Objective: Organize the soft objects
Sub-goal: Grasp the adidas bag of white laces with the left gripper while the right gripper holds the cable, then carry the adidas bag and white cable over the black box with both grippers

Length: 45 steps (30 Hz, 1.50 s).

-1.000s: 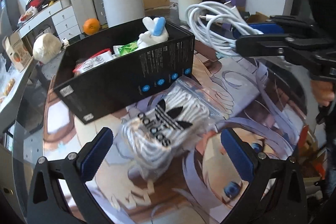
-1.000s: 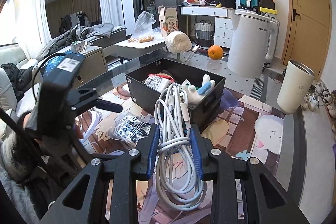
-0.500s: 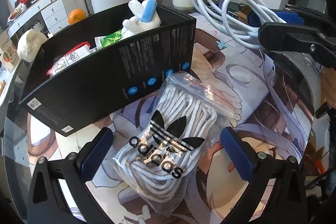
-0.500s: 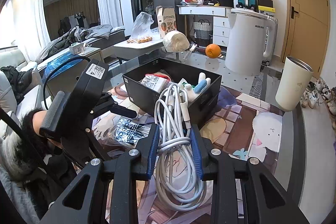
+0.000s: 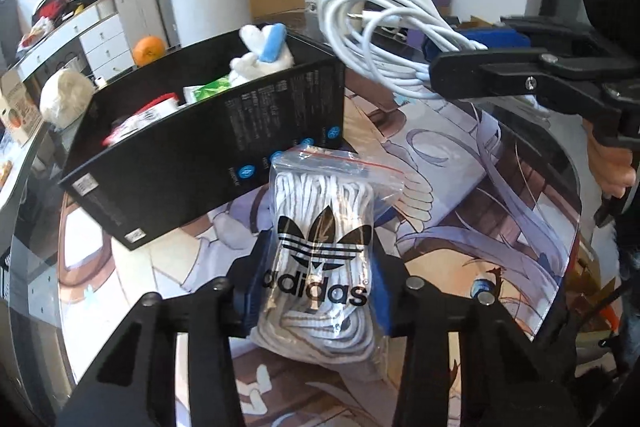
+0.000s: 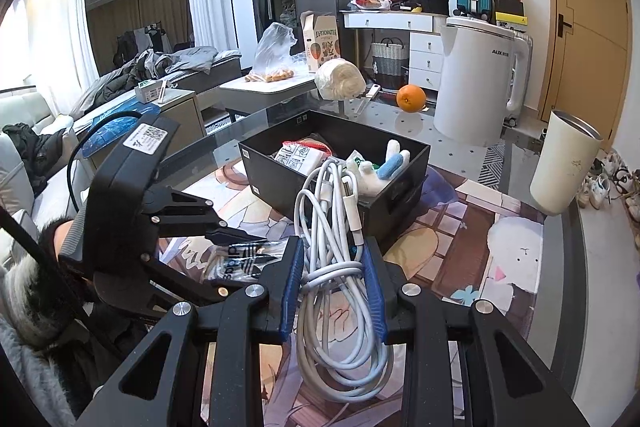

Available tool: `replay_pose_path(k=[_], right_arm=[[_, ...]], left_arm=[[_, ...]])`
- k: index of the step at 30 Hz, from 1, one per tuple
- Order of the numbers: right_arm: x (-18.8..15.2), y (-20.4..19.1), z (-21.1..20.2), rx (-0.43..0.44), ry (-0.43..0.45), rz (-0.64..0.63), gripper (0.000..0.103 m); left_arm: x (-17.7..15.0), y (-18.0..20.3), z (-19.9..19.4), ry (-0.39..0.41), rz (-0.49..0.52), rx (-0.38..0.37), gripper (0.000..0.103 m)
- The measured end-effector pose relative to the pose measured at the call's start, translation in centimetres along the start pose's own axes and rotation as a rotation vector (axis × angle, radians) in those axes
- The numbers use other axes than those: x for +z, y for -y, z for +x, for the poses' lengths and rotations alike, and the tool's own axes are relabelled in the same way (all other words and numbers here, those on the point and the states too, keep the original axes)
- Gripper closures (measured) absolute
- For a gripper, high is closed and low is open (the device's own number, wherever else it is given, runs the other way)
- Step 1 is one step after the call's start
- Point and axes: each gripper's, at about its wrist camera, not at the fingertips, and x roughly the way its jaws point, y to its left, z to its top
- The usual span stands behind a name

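Note:
My left gripper (image 5: 318, 279) is shut on a clear zip bag of white laces (image 5: 324, 223) with a black adidas logo, lying on the printed mat beside the black box (image 5: 224, 143). My right gripper (image 6: 332, 267) is shut on a coiled white cable (image 6: 336, 227) and holds it in the air near the box (image 6: 280, 183); it shows at the right of the left wrist view (image 5: 460, 59) with the cable (image 5: 384, 27). The box holds a white and blue plush toy (image 5: 260, 55), a green packet and a red and white pack. The bag of laces also shows in the right wrist view (image 6: 240, 259).
A printed anime mat (image 5: 460, 187) covers the glass table. Beyond the box stand a white kettle (image 6: 476, 83), an orange (image 6: 410, 98), a white wrapped bundle (image 6: 340, 79) and a cream cup (image 6: 564, 159). Furniture and a door lie behind.
My left gripper has closed from wide open onto the bag of laces. The right gripper still holds the cable, about where it was.

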Motion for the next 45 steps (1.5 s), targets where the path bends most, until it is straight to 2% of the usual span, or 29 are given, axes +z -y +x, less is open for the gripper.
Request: replay_pose_path(k=[13,20,27,38,45], right_arm=[[0.3,-0.3,-0.6,0.008,0.034,0.014,0.074],[1.3,-0.2,-1.8,-0.011,0.089,0.056,0.074],[2.7,-1.1,-2.2,-0.039,0.111,0.026,0.074],[7.4,-1.3,1.4,-0.092,0.045,-0.083,0.074],[9.3,-0.4,5.4,-0.119,-0.032,-0.062,0.074]], left_arm=[[0.0,-2.2,-4.1,0.123,-0.093,-0.011,0.061],[1.0,-4.1,-5.9,0.185,-0.147,0.023,0.061],[1.8,-6.2,-7.0,0.228,-0.165,0.060,0.061],[4.2,-9.6,-6.1,0.247,-0.222,0.107,0.061],[5.6,-10.9,-4.0,0.232,-0.255,0.142,0.061]])
